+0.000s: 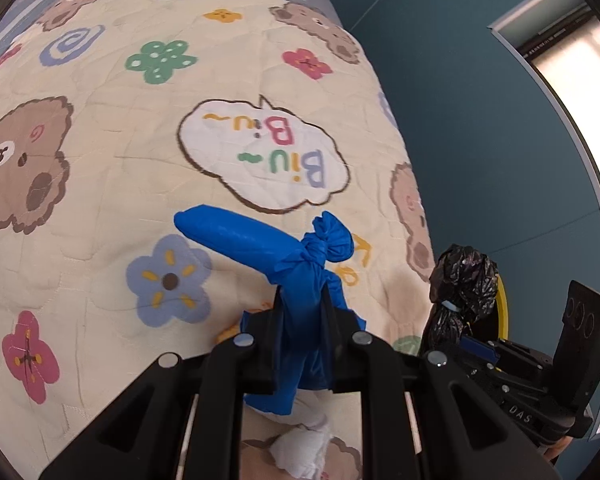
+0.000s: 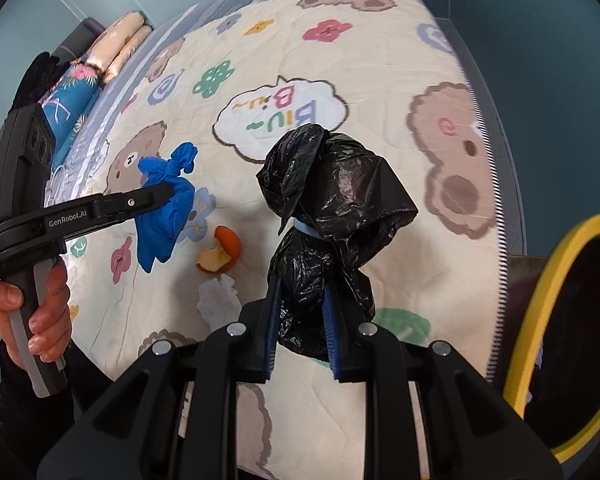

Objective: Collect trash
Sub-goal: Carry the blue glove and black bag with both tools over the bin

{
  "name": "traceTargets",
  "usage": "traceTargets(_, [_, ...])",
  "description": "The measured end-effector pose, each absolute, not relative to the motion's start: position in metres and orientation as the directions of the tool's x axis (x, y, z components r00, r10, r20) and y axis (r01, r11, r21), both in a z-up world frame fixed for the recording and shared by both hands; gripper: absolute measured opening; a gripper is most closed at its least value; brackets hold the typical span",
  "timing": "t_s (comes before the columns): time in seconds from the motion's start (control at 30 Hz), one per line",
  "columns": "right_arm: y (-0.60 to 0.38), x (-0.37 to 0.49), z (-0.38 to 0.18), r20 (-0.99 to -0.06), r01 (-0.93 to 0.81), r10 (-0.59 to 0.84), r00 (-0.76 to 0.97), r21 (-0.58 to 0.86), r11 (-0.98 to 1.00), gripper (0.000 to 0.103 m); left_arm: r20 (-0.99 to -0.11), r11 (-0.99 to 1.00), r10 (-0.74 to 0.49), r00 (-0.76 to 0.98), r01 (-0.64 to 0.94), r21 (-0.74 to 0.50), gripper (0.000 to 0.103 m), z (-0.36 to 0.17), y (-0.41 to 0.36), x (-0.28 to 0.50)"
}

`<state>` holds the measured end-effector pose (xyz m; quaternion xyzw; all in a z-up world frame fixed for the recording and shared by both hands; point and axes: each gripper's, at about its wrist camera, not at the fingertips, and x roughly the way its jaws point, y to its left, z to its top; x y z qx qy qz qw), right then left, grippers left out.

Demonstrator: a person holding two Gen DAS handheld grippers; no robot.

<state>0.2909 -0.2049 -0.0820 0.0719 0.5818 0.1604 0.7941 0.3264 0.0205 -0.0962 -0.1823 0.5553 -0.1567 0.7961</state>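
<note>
The left tongs (image 1: 302, 312) were clamped on a knotted blue bag (image 1: 296, 268), which hung in the air above the bed's quilt (image 1: 100, 184), clear of its surface. In the right wrist view the same blue bag (image 2: 164, 208) showed at the tip of the left tongs (image 2: 162, 194), whose handle a hand (image 2: 40, 312) gripped over the bed's left side.

The right tongs (image 2: 302, 316) were clamped on a black bag (image 2: 332, 216) tied at the neck with a pale blue band (image 2: 306, 229); the bag stood up between the blue pads (image 2: 274, 320) and was lifted off the quilt (image 2: 380, 80). From the left wrist view the black bag (image 1: 462, 288) sat off the bed's right edge, beside the right tongs (image 1: 466, 344).

On the quilt near the bed's front edge lay a piece of orange peel (image 2: 222, 254) and, just beside it, a crumpled white tissue (image 2: 218, 300). A yellow-rimmed bin (image 2: 540, 320) stood past the bed's right edge. Folded bedding (image 2: 116, 48) lay at the far left corner.
</note>
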Motion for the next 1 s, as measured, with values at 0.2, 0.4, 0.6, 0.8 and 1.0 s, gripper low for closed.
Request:
traceTargets(0.2, [-0.246, 0.274, -0.068, -0.888, -0.118, 0.325, 0.324, 0.303, 0.946, 0.020, -0.821, 0.882, -0.468, 0.326, 0.113, -0.458, 0.014, -0.082, -0.019, 0.317])
traceTargets(0.4, [-0.287, 0.261, -0.057, -0.880, -0.059, 0.302, 0.368, 0.302, 0.951, 0.020, -0.799, 0.859, -0.512, 0.315, 0.176, -0.481, 0.014, -0.068, -0.057, 0.309])
traceTargets(0.6, [-0.333, 0.247, -0.050, -0.872, 0.009, 0.277, 0.404, 0.307, 0.952, 0.020, -0.785, 0.836, -0.548, 0.290, 0.230, -0.498, 0.014, -0.060, -0.100, 0.303])
traceTargets(0.8, [-0.381, 0.232, -0.045, -0.863, 0.081, 0.250, 0.438, 0.315, 0.946, 0.020, -0.778, 0.813, -0.574, 0.255, 0.293, -0.503, 0.014, -0.057, -0.145, 0.296])
traceTargets(1.0, [-0.422, 0.221, -0.042, -0.861, 0.144, 0.222, 0.458, 0.318, 0.937, 0.020, -0.776, 0.788, -0.593, 0.214, 0.349, -0.507, 0.014, -0.056, -0.195, 0.290])
